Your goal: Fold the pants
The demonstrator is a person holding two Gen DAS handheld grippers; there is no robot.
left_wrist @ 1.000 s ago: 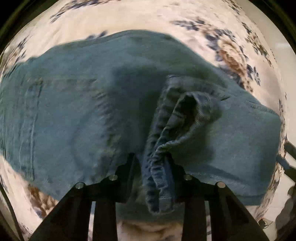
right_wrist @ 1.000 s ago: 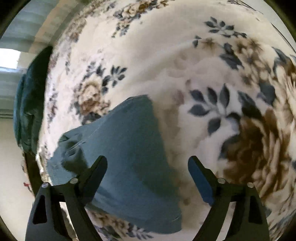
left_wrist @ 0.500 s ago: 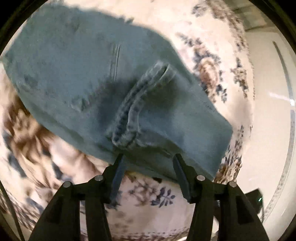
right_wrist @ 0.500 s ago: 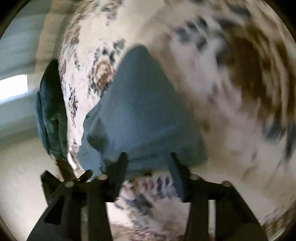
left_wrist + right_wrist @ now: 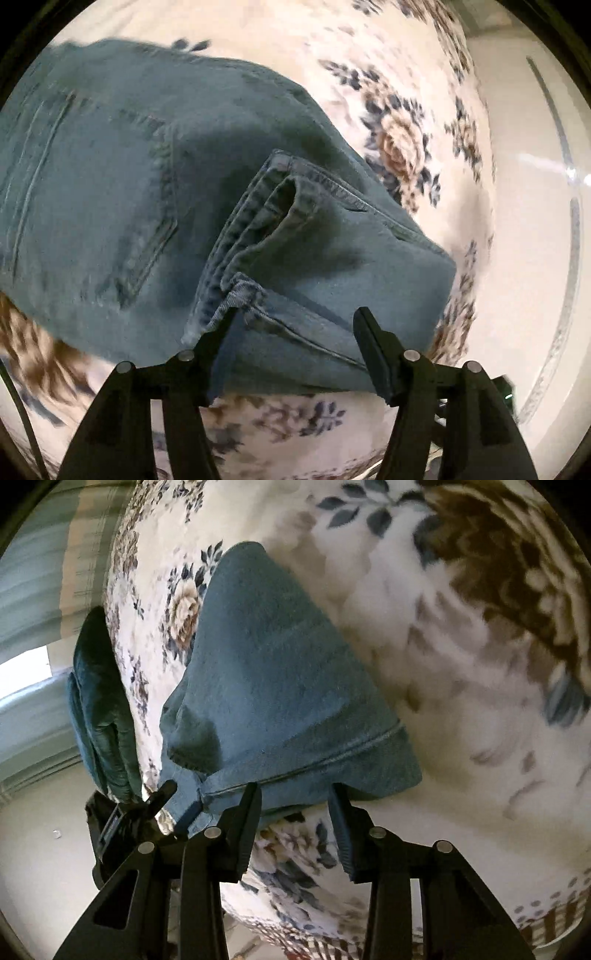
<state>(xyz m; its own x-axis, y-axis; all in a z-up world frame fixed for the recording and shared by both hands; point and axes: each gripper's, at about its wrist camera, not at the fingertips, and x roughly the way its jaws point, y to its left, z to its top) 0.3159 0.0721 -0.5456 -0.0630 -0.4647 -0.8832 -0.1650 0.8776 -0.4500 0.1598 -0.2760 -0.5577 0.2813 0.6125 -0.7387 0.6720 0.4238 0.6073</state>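
While the folded jeans (image 5: 155, 192) lie on the flowered blanket (image 5: 314, 48), our left gripper (image 5: 295, 332) has just been opening, jaws apart over their near edge; our right gripper (image 5: 295, 805) has jaws apart at the hem.

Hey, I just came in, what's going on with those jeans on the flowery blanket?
A person with a handheld gripper in each hand is folding a pair of blue jeans on the floral blanket. The jeans already lie doubled over, hems on top. The left gripper has just been opening, jaws apart over the near fold with nothing pinched. The right gripper has just closed partway, its jaws standing at the jeans' near edge without visibly clamping it.
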